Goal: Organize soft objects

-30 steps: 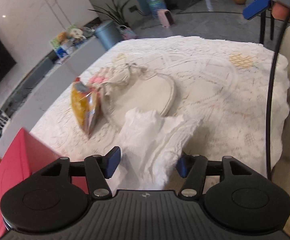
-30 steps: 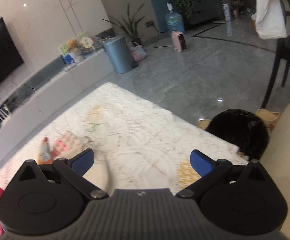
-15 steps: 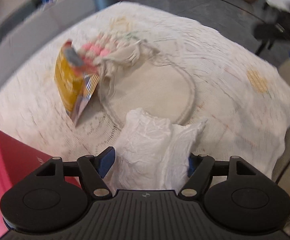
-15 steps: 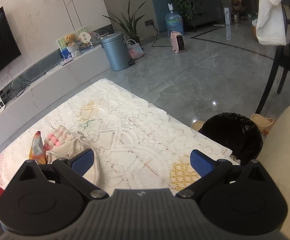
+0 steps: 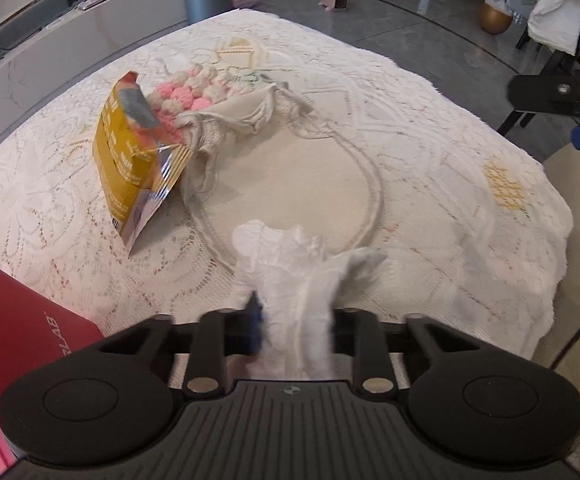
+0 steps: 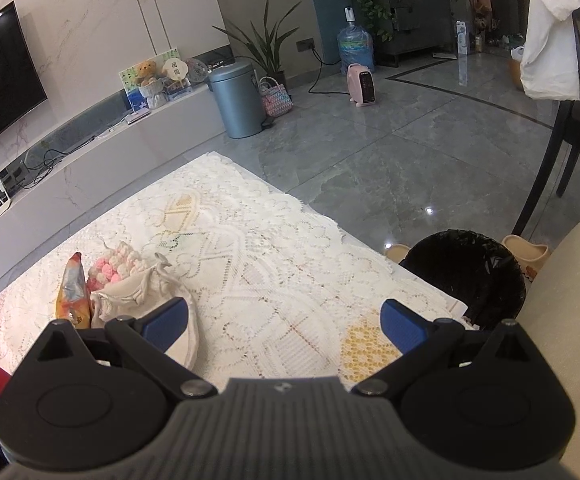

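1. Now the left gripper (image 5: 295, 326) has its jaws just closed in on a crumpled white tissue (image 5: 296, 276), and the blue pads pinch its lower part; the rest of the wad fans out ahead of the fingers.
2. Just ahead of that claw lies a beige drawstring bag (image 5: 290, 176), flat on the lace tablecloth (image 5: 430, 152), its gathered mouth at the far left.
3. Ahead and to the left of the claw, a yellow snack packet (image 5: 130, 164) leans against the bag's mouth; its print is too blurred to read.
4. Behind the packet, touching the bag's mouth, sits a pink-and-cream crocheted piece (image 5: 186, 92).
5. Close to the claw's left side is a red box (image 5: 14, 332); white letters at its edge read "LAB", and the start of the word is hidden.
6. Meanwhile the right gripper (image 6: 286, 320) hangs above the tablecloth with its jaws wide apart and nothing between them.
7. Past its right finger, beside the table's edge, stands a black-lined bin (image 6: 470, 264).
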Tool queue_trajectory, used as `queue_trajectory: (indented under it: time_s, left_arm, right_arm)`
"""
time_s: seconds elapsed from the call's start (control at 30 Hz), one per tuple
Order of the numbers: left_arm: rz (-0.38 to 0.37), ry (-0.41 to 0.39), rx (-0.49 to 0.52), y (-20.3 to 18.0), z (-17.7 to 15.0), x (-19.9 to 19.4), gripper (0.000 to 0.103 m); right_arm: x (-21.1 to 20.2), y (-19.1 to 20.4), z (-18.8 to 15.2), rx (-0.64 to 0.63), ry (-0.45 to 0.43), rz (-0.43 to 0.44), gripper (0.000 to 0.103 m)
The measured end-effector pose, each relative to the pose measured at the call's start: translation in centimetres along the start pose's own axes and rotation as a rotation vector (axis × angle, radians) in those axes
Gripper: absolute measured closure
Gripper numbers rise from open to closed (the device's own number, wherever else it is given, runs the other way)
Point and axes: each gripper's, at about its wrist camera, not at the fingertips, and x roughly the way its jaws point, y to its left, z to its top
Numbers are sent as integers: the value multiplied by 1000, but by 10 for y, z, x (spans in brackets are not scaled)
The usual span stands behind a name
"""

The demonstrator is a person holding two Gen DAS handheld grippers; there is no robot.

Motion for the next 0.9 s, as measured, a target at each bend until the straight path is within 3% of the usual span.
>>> queue_trajectory:
  time_s: [0.4,0.57,0.67,0.77,0.9]
  left_arm:
    - [1,-104,22,-2,0,-72,83]
    - [21,-157,24,5,-3,-117,83]
    - [27,-206,-23,16,-10,-151,83]
    - [90,-249,-42,28,-24,-182,83]
    - [156,-294,-97,51,-54,-222,83]
  right_arm:
    - [-3,4,-1,3,-5,42,3]
    - [-20,19,-2,34,-59,151,3]
    - [-40,37,0,22,-113,265,3]
    - [-53,58,-1,-8,-147,380,3]
    - [-56,81,-8,-72,-142,386,3]
